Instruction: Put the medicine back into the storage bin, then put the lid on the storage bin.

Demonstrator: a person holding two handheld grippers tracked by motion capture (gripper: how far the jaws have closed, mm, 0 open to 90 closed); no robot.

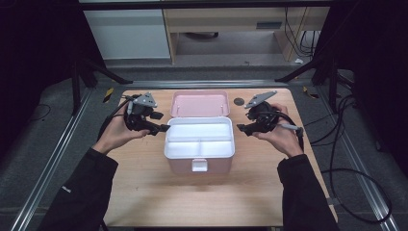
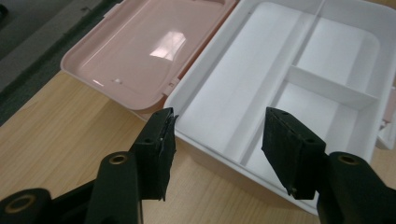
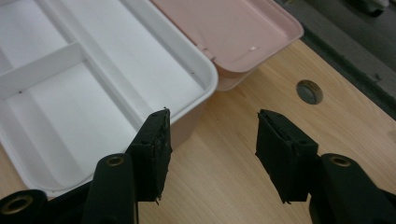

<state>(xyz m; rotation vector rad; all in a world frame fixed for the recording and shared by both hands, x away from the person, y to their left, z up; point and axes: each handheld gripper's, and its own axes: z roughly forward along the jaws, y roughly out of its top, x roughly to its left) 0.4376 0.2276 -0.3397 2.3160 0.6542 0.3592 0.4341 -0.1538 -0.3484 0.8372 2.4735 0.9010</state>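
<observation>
At centre frame, the pink box (image 1: pixel 199 161) stood with its lid (image 1: pixel 200 104) swung back and its white tray (image 1: pixel 199 137) seated and bare. The left gripper (image 1: pixel 163 128) and right gripper (image 1: pixel 239 128) flanked it, jaws spread, pinching nothing; filling or closing apparently remained.

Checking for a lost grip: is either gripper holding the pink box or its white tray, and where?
Nothing is held. The left gripper and right gripper are open beside the box, with nothing between the fingers.
</observation>
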